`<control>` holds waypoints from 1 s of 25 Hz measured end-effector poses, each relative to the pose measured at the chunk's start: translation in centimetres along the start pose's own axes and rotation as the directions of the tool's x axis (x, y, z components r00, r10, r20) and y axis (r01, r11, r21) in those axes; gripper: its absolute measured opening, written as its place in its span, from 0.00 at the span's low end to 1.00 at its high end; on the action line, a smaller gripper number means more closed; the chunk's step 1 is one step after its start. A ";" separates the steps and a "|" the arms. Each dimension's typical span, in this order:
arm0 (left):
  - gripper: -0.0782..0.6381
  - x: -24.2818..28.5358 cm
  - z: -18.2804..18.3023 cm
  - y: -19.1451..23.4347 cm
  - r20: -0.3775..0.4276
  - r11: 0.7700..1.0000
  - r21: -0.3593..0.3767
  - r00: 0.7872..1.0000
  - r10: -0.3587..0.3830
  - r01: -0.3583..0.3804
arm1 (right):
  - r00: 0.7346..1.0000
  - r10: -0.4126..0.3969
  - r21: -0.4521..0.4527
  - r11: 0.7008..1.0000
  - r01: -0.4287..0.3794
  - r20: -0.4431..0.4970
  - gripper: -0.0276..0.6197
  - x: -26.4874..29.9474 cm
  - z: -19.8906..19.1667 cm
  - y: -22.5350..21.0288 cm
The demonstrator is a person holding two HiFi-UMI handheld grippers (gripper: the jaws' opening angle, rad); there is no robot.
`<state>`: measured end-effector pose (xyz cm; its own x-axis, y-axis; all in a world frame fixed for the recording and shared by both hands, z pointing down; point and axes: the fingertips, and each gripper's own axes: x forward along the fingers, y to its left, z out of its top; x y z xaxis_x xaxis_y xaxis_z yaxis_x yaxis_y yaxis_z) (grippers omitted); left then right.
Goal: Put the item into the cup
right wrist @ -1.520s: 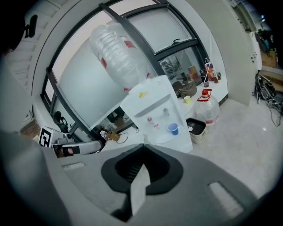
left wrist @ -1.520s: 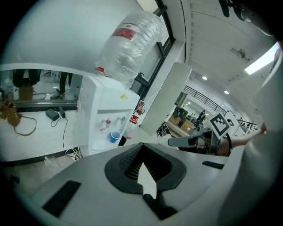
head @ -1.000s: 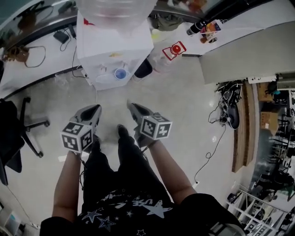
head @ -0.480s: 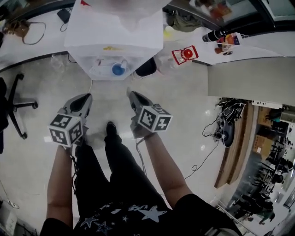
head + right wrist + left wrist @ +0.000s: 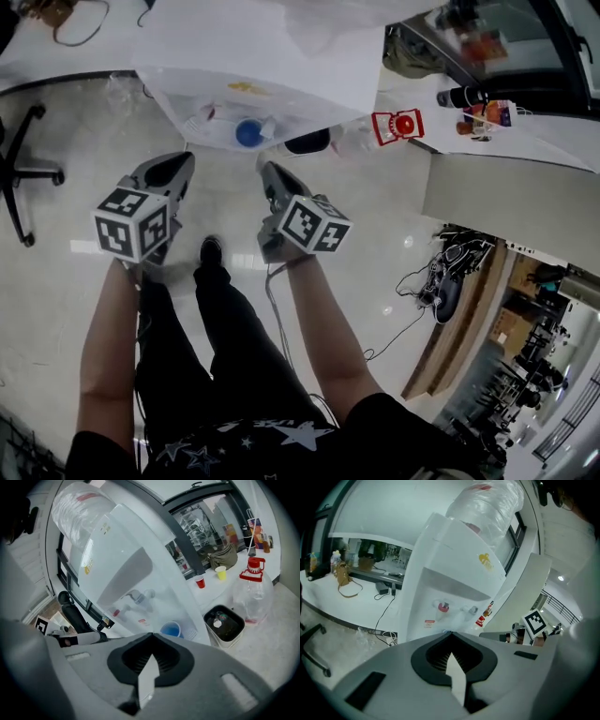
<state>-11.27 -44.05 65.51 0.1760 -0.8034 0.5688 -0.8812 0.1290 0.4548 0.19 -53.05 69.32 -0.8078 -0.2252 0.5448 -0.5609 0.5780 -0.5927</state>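
Facing water dispenser point(image 5: 234, 56) with left gripper point(image 5: 178, 165) and right gripper point(image 5: 269, 174) both pinched closed on nothing, aimed at blue cup point(image 5: 247, 132) parked under taps point(image 5: 137, 595), probably lined up for approach; item itself not identifiable.

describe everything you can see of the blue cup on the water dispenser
The blue cup is small, round, open-topped, plastic-looking. It stands upright on the drip tray of the white water dispenser, under its taps. Its lower part is hidden behind the right claw, which doesn't touch it. Contents can't be told.
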 end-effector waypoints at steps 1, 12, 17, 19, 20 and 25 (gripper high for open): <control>0.12 0.3 0.0 0.2 -0.001 1.000 -0.001 1.000 0.001 -0.001 | 1.000 0.006 -0.001 1.000 -0.006 -0.001 0.05 0.5 0.1 0.1; 0.12 1.8 -0.4 2.2 -0.005 0.999 -0.015 0.999 0.035 -0.035 | 0.999 0.031 -0.006 1.000 -0.030 0.014 0.05 5.0 0.9 -0.6; 0.12 1.9 -1.0 3.0 -0.005 0.999 -0.031 0.999 0.038 -0.038 | 1.000 0.024 0.005 1.000 -0.024 0.011 0.05 6.4 0.8 -1.1; 0.12 2.0 -1.3 3.3 -0.008 0.999 -0.032 0.999 0.037 -0.037 | 1.000 0.014 0.004 1.000 -0.014 0.006 0.04 7.0 0.8 -1.3; 0.12 2.1 -1.4 3.4 -0.010 0.999 -0.034 0.999 0.036 -0.037 | 1.000 0.003 0.002 1.000 -0.003 0.003 0.04 7.2 0.8 -1.5; 0.12 2.2 -1.6 3.8 -0.012 0.998 -0.046 0.999 0.037 -0.037 | 0.999 -0.047 -0.013 0.999 0.047 -0.026 0.04 8.3 0.6 -2.3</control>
<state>-13.51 -44.37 69.60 0.1486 -0.7912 0.5932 -0.8662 0.1852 0.4640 -5.36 -56.75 74.85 -0.7752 -0.2315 0.5877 -0.5957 0.5773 -0.5584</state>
